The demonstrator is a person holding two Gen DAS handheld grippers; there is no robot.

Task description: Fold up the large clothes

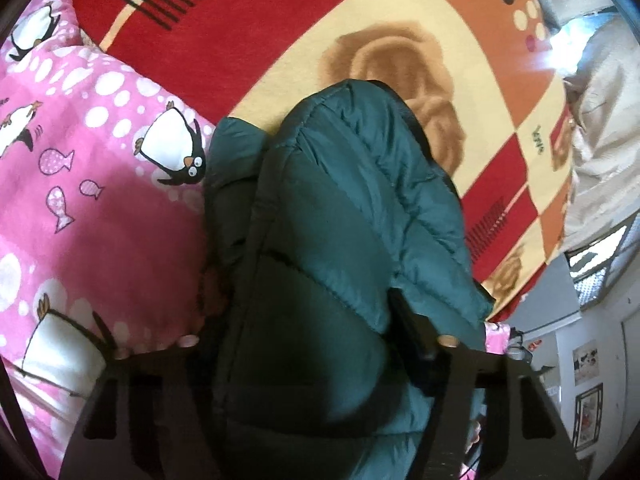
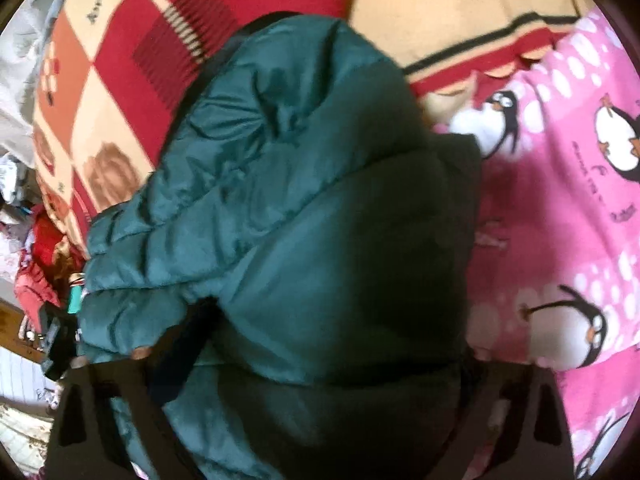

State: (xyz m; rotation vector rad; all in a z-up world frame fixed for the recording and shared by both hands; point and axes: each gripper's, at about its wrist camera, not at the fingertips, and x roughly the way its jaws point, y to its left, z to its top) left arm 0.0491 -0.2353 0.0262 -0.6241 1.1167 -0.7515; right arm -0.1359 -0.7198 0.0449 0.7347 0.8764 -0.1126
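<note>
Jacket: dark teal, quilted and puffy, bunched into a thick bundle; fills the middle of both wrist views.
Jacket position: over the meeting of two bed covers, running away from both cameras toward the patterned blanket; whether resting on the bed or lifted clear of it, cannot tell.
Jacket edge: dark trim along the far rim in the left view; loose puffy fold hanging toward the left side of the right view.
Left gripper: black fingers spread to either side of the bundle, padded fabric filling the gap; closed onto the jacket, as far as shows.
Right gripper: fingers likewise on each flank of the bundle, fabric bulging between and over them; clamped on the jacket, though the right finger is mostly hidden in shadow.
Pink cover: penguins, fish and white dots; just beside the jacket, touching along its flank.
Patterned blanket: red, cream and orange checks with brown flower prints; beyond and beneath the far end of the jacket.
Pale cloth: crumpled, past the blanket edge.
Wall pictures: small, at the right rim of the left view.
</note>
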